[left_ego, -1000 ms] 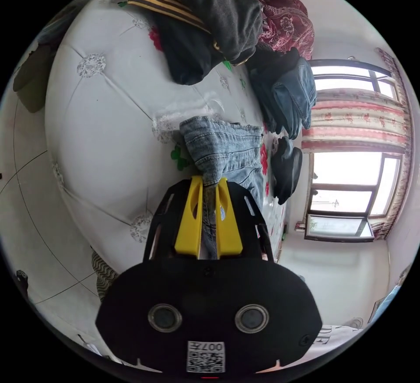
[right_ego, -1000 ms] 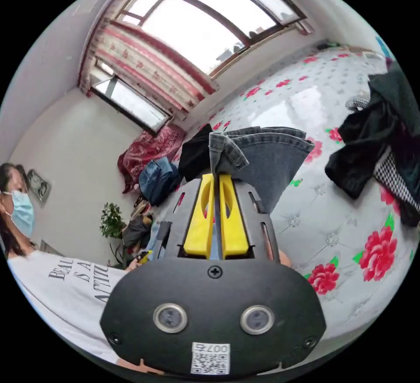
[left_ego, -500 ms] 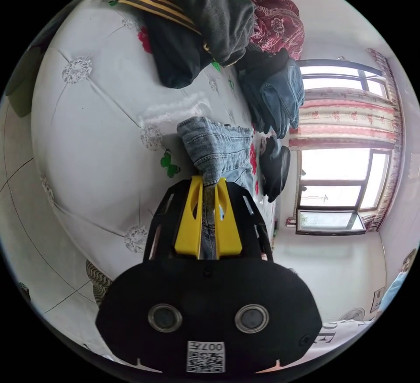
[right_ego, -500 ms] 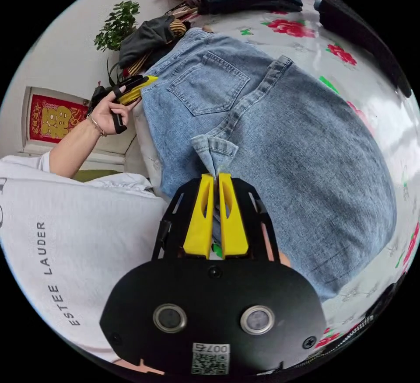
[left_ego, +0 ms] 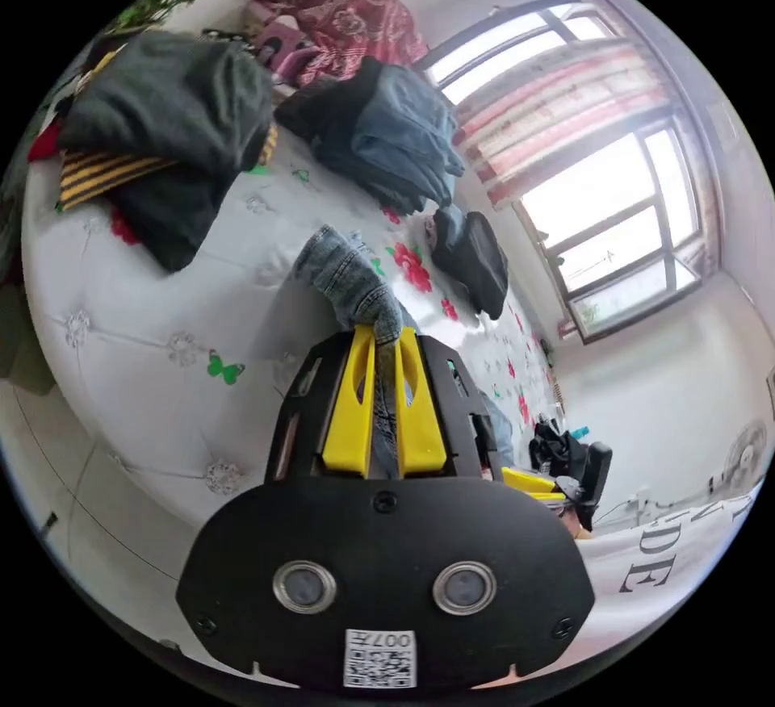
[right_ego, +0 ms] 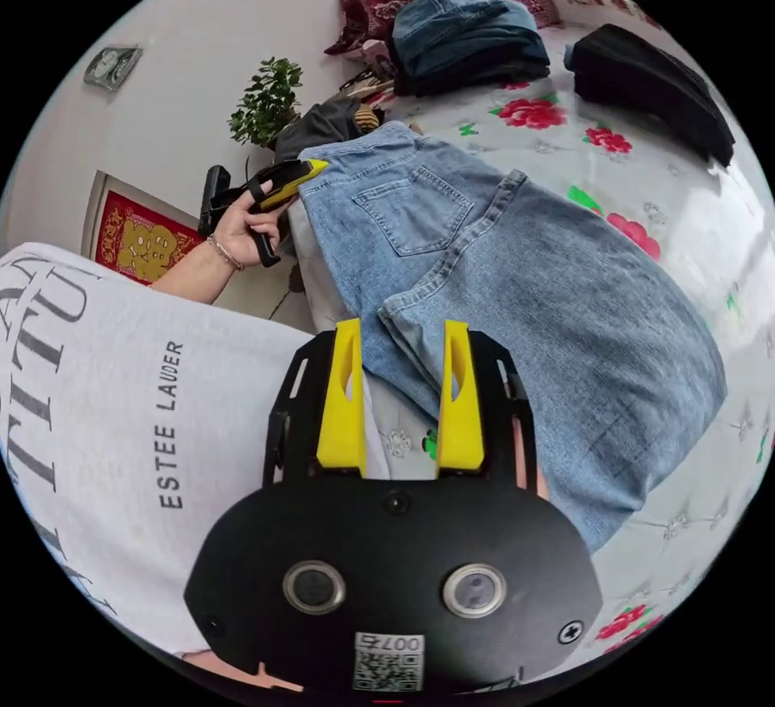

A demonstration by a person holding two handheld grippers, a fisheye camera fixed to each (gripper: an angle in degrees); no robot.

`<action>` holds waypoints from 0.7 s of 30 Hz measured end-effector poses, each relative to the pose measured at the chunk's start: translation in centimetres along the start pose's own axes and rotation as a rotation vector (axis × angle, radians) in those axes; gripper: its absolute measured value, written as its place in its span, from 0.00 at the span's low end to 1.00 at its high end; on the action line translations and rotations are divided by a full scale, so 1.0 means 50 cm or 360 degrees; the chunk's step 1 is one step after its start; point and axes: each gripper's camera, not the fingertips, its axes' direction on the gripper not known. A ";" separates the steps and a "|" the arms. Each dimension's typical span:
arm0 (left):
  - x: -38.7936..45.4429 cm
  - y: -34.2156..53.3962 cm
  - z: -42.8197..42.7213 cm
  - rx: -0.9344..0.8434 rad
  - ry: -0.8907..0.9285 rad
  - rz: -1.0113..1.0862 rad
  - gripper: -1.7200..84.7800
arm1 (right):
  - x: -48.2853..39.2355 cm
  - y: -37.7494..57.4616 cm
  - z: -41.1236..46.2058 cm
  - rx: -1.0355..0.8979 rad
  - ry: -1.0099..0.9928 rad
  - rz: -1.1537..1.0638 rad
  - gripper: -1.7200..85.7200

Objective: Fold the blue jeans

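Left tongs [left_ego: 386,333] pinching jeans [right_ego: 517,295], right tongs [right_ego: 401,328] parted

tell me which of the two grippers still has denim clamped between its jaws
The left gripper: its yellow jaws stay pinched on a bunched edge of the blue jeans. The right gripper has let go, jaws spread apart.

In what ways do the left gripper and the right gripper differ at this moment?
The left gripper has its jaws closed on a bunched corner of the blue jeans; the right gripper has its jaws spread apart and holds nothing. The left gripper lifts the denim off the bed cover, whereas the right one hovers over a hem that lies flat. Both have yellow jaws on a black body.
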 end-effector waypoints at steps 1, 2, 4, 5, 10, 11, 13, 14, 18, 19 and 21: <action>0.059 0.000 0.004 -0.0010 -0.0004 0.0180 0.06 | 0.026 0.019 -0.040 0.0068 0.0021 0.0086 0.15; 0.126 0.004 0.013 -0.0028 0.0003 0.0380 0.06 | 0.054 0.044 -0.075 0.0123 0.0053 0.0176 0.15; 0.238 0.025 0.037 -0.0070 0.0018 0.0705 0.06 | 0.098 0.090 -0.118 0.0177 0.0127 0.0333 0.15; 0.315 0.053 0.059 -0.0108 0.0045 0.0934 0.06 | 0.128 0.128 -0.143 0.0230 0.0150 0.0445 0.15; 0.574 0.278 0.207 -0.0395 0.0292 0.1875 0.06 | 0.213 0.293 -0.213 0.0506 0.0151 0.0865 0.16; 0.606 0.354 0.268 -0.0554 0.0371 0.2050 0.06 | 0.227 0.330 -0.221 0.0556 0.0163 0.0952 0.16; 0.618 0.476 0.377 -0.0840 0.0409 0.2218 0.07 | 0.248 0.381 -0.225 0.0617 0.0134 0.1077 0.16; 0.610 0.553 0.445 -0.1080 0.0393 0.2289 0.08 | 0.262 0.409 -0.225 0.0634 0.0103 0.1153 0.16; 0.574 0.654 0.484 -0.1161 0.0277 0.2409 0.09 | 0.276 0.466 -0.249 0.0726 0.0048 0.1253 0.16; 0.569 0.649 0.461 -0.1122 0.0299 0.2459 0.08 | 0.279 0.472 -0.262 0.0759 0.0038 0.1248 0.16; 0.557 0.613 0.423 -0.1098 0.0388 0.2415 0.08 | 0.291 0.469 -0.278 0.0799 -0.0001 0.1234 0.16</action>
